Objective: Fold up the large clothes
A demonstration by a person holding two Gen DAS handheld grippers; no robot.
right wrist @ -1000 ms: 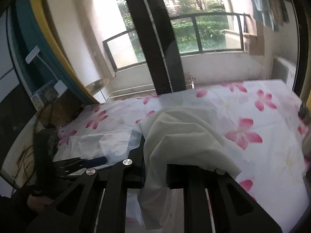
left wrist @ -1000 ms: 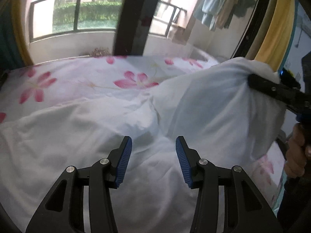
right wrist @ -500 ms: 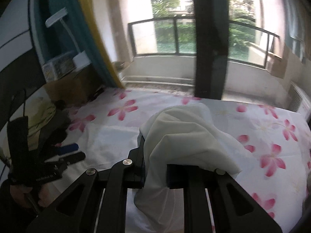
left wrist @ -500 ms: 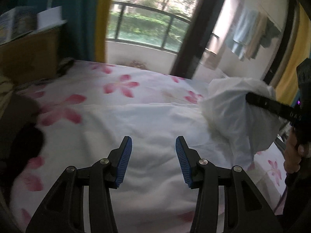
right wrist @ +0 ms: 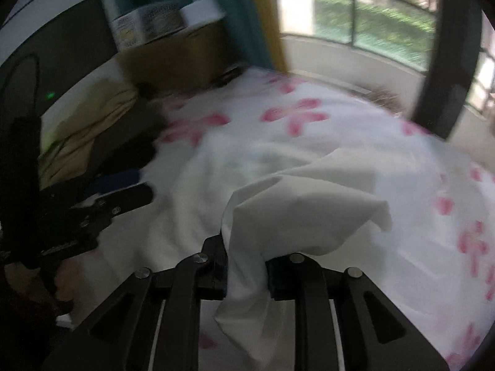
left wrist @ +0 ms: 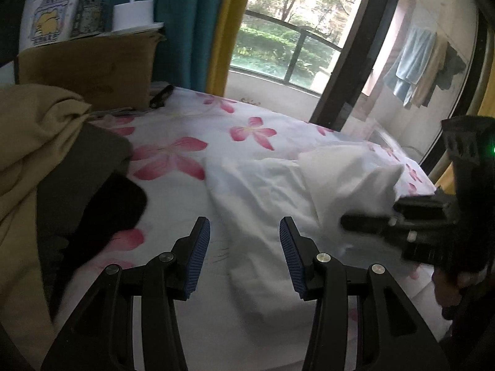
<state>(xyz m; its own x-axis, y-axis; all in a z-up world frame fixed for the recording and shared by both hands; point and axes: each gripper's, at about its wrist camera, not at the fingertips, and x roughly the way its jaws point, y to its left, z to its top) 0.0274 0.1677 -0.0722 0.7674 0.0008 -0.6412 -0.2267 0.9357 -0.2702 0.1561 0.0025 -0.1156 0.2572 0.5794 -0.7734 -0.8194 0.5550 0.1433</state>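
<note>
The right gripper [right wrist: 247, 266] has its jaws clamped on a bunched corner of the white garment [left wrist: 263, 191], and the pinched cloth billows up above the fingers in the lower middle of the right wrist view. The rest of the garment lies rumpled across the centre of the floral bedsheet [left wrist: 185, 142]. The left gripper [left wrist: 244, 247] hovers over it at the bottom of its own frame, jaws apart and holding nothing.

What worries me is that the pinch looks like a loose wad rather than a clean edge. If the right gripper carries it across, I'd guess extra layers drag along and the fold comes out lumpy, or the cloth slips free midway. The left gripper is also not pinning anything, so the whole garment could slide over the sheet instead of folding. At the left of the frame a heap of tan and dark clothes [left wrist: 46, 160] sits close to the garment's edge, and a wide sweep might snag it.

As for containers, a cardboard box [left wrist: 92, 68] stands in the upper left beyond the bed. Its inside is hidden; on top rest a printed carton [left wrist: 68, 15] and something white [left wrist: 133, 15] that I can't identify.
</note>
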